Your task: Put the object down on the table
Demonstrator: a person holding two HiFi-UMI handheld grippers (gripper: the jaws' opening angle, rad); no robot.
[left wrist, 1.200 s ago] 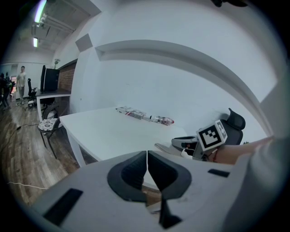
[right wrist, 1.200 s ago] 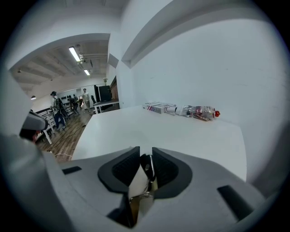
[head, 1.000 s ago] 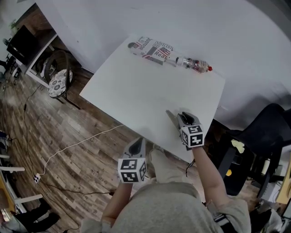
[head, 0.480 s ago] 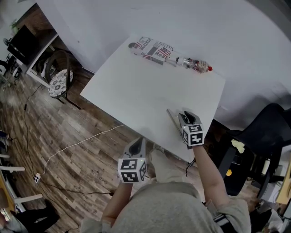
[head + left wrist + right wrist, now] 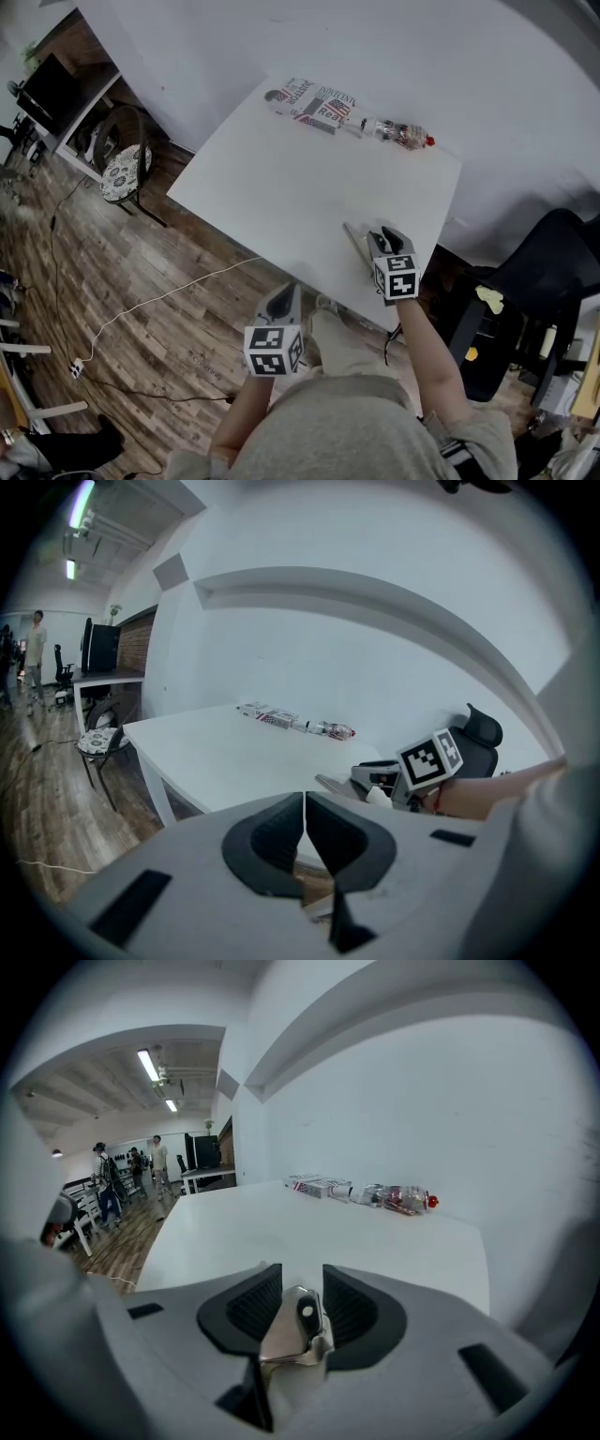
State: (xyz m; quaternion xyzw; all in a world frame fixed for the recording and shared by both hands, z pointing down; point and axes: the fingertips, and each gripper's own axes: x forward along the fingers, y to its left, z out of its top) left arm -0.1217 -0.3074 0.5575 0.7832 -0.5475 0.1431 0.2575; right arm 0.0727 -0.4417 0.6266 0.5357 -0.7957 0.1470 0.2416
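the right gripper (image 5: 302, 1309) is opening over the table (image 5: 281, 178), close to the table's near right edge. its pads stand clear on both sides of the metal tool (image 5: 298, 1330), so the tool sits loose between them, no longer pinched. in the head view the tool (image 5: 353, 240) pokes out from the gripper toward the table's middle and looks to lie flat on the top. a second ago gripper and tool were in nearly the same spot; the widening of the jaws is the real change. i judge the put-down as good as done (only backing off without dragging the tool remains). the left gripper (image 5: 305, 841) has its jaws together on nothing, hanging just off the table's near edge. a bottle (image 5: 403, 134) and a printed box (image 5: 314, 101) lie along the table's far edge.
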